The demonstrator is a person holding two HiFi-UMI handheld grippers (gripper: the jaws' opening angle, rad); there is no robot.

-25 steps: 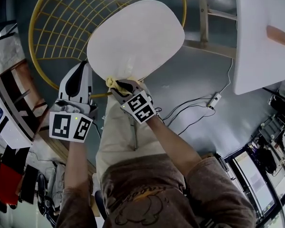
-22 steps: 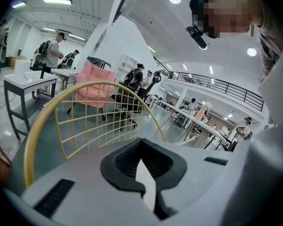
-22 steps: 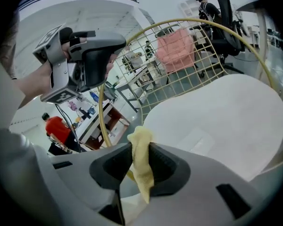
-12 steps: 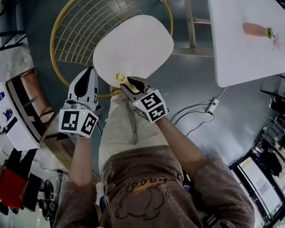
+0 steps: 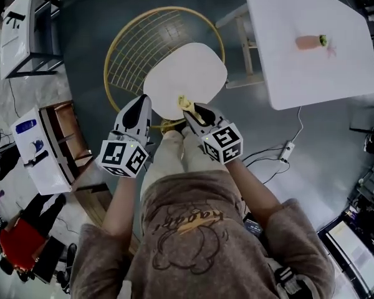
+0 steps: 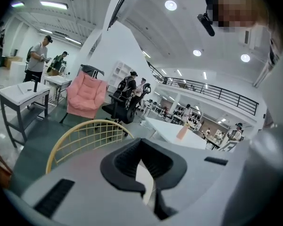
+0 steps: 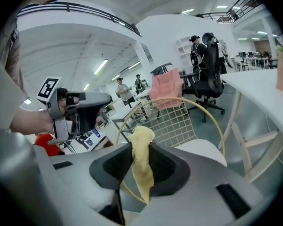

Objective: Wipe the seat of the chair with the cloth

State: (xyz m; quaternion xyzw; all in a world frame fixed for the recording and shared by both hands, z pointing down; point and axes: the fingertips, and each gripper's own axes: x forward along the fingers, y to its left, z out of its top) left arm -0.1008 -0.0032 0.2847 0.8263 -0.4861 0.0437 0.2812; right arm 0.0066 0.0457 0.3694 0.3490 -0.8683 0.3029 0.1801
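Forearms point(image 5: 252, 189) stretched forward; right tongs point(image 5: 188, 109) clamp yellow cloth point(image 5: 182, 100) above seat point(image 5: 193, 67) edge; left tongs point(image 5: 139, 104) closed, empty.

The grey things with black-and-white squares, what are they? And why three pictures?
Each is a gripper: a pincher with two jaws that a person holds, one in each hand. The squares are markers on it. The head view looks down from a camera on the person's head, showing the left gripper and the right gripper. The other two pictures come from cameras riding on each gripper. Below is a chair with a white seat and a yellow wire back, beside a white table. The right gripper pinches a yellow cloth. The left gripper's jaws are together, with nothing between them.
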